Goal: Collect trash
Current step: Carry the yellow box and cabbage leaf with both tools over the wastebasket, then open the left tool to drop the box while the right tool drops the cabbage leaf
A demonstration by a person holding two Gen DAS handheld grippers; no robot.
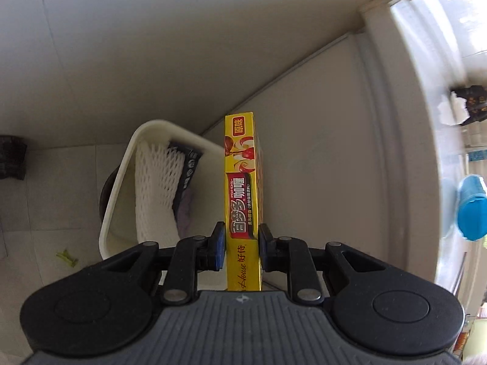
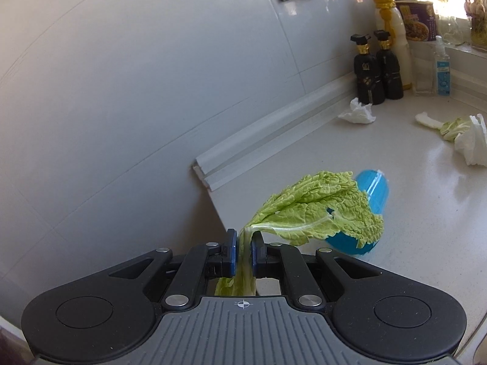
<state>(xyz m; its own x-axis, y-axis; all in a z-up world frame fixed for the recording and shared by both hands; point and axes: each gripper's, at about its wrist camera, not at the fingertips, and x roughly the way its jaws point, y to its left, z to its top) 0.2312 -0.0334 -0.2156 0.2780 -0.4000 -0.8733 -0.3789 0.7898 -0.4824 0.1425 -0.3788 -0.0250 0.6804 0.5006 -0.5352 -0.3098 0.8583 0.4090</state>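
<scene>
Clamped between the left gripper pads, a flat yellow curry box stands on edge, glossy card, poised just right of the white plastic bin on the floor. White foam netting and a dark wrapper already lie inside, so collecting looks partly done. Over on the right gripper, jaws pinch the pale stem of a crinkled cabbage leaf, which droops over a blue plastic item. Crumpled tissue and more scraps wait on the smooth counter.
</scene>
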